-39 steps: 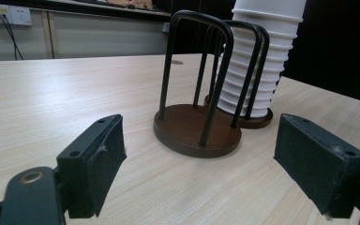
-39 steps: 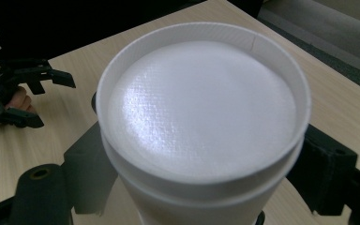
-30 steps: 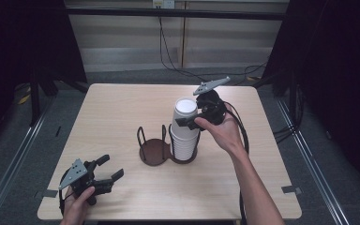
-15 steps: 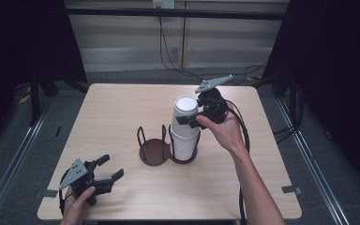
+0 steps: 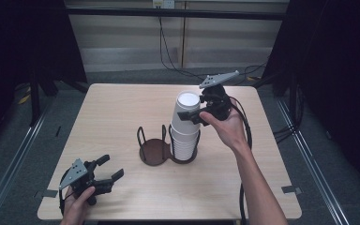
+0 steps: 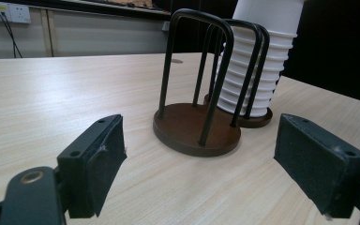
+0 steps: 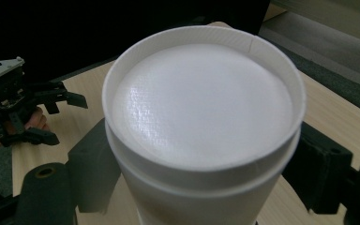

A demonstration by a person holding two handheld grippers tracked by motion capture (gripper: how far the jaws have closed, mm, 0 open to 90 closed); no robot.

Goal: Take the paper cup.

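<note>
Gripping the top paper cup (image 5: 186, 108) of the stack in the wire cup holder (image 5: 168, 145), my right claw (image 5: 198, 115) seemingly pinched its thin, crushable wall just below the rim; my left claw (image 5: 107, 176) waited open, well apart.

top cup (image 5: 188, 104) slightly higher on stack (image 5: 184, 140)

The cup stack (image 5: 185, 125) stands in the holder's (image 5: 155, 151) right ring, mid-bench (image 5: 112, 112). Right tongs (image 5: 194, 111) flank its top; left tongs (image 5: 108, 169) lie near the front-left corner.

Light wooden table (image 5: 122, 108), dark curtains (image 5: 23, 42), grey floor (image 5: 9, 140).
</note>
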